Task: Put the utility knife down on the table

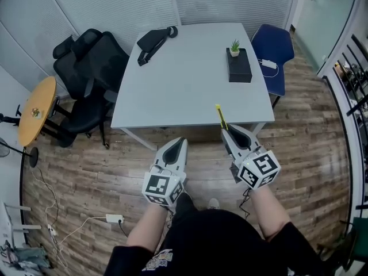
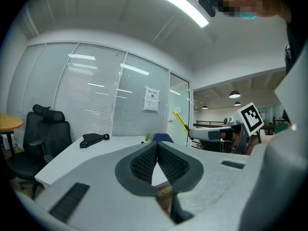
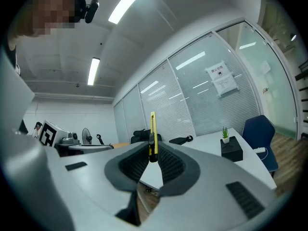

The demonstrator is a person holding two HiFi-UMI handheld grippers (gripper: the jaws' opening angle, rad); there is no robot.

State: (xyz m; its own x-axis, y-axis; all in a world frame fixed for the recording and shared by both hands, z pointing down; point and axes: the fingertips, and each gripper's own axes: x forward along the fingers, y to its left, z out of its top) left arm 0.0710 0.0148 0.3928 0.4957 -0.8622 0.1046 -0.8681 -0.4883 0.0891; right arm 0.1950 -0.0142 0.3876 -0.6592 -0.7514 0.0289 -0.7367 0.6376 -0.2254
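Yellow slim plastic utility knife (image 3: 152, 131) pinched upright in right gripper (image 1: 227, 132), held just short of near edge of white rectangular table (image 1: 184, 85), ready for set-down. Idle left gripper (image 1: 181, 141) pressed closed on nothing, parked left, out of way.

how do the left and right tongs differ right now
The right tongs are shut on a yellow utility knife, which sticks up past their tips; the left tongs are shut on nothing. In the head view the right tongs' tips reach the near edge of the table, while the left tongs stop short of it. Both are closed and point toward the table.
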